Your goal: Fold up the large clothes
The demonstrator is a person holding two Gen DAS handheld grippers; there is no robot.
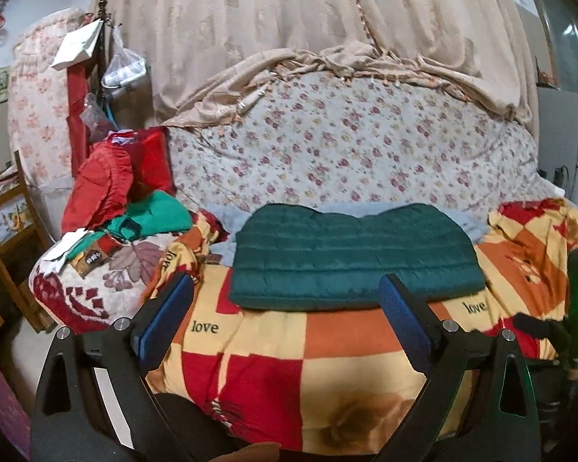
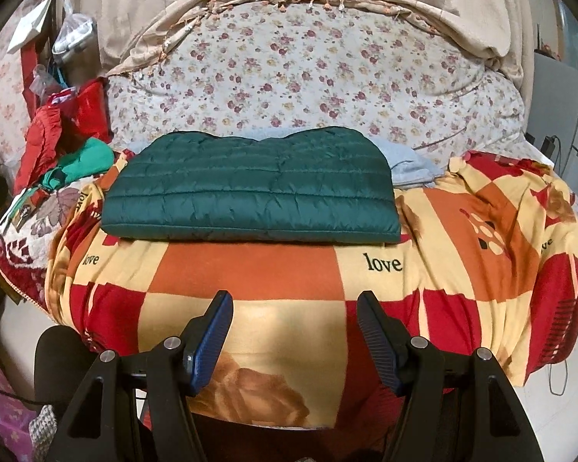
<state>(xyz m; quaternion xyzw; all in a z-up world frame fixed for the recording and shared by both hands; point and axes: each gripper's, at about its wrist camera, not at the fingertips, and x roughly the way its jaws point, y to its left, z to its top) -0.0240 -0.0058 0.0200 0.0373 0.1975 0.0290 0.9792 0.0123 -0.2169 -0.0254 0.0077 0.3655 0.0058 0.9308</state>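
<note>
Jacket [image 2: 250, 188]: dark green quilted puffer, folded into a flat rectangle, lying on the checked blanket [image 2: 250, 269] on the bed. Long edge runs left to right, near edge straight, far edge slightly wavy. Not touched by either tool.

Left gripper [image 1: 285, 292]: jaws spread wide, nothing between the pads. It sits at the jacket's near edge in its own view; the right finger [image 1: 395, 300] overlaps the jacket's near-right corner in the picture, contact cannot be told. Left finger [image 1: 173, 308] is over the blanket, left of the jacket.

Right gripper [image 2: 294, 312]: jaws apart, narrower than the left, nothing pinched. It hangs over the blanket's near part, well short of the jacket, roughly centred on it.

Around:
- Blanket has red, orange and cream squares with "love" printed on it, draped over the bed's near edge.
- Pale blue cloth [image 2: 408, 165] pokes out just behind the jacket's far-right corner.
- Floral quilt [image 2: 308, 77] is piled at the far side, beige curtain [image 1: 308, 19] above it.
- Far left: bright green garment [image 1: 154, 215] and red cushion [image 1: 100, 188] stacked on a leaf-pattern blanket [image 1: 96, 285], apart from the jacket.
- White bag [image 1: 77, 44] hangs far left.
</note>
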